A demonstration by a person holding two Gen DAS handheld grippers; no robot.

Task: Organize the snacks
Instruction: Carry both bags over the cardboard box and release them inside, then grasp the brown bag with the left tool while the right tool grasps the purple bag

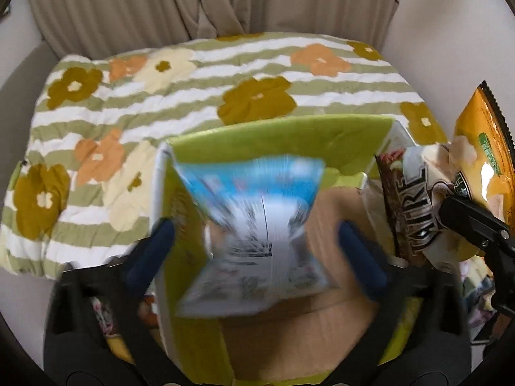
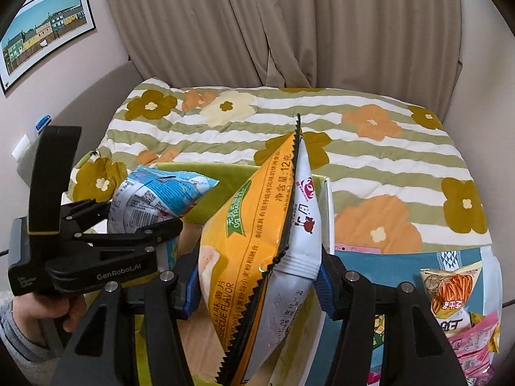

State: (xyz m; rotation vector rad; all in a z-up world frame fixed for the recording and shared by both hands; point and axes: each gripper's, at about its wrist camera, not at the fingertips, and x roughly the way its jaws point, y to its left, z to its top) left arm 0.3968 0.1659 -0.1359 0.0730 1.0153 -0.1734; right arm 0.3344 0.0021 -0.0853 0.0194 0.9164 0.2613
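A green box [image 1: 283,138] with a brown cardboard floor stands on the flowered quilt. My left gripper [image 1: 254,244] has its blue pads wide apart, with a blurred blue-and-white snack bag [image 1: 257,234] between them over the box; the bag shows between its fingers in the right wrist view [image 2: 154,196]. My right gripper [image 2: 257,286] is shut on an orange barbecue chip bag [image 2: 244,231] and a white packet [image 2: 296,257], held upright over the box's right side. They also show in the left wrist view [image 1: 476,157].
Green-striped flowered quilt [image 2: 386,167] covers the surface behind the box. Several loose snack packets [image 2: 450,292] lie on a blue cloth at the right. Beige curtains hang behind. A framed picture [image 2: 45,29] hangs on the left wall.
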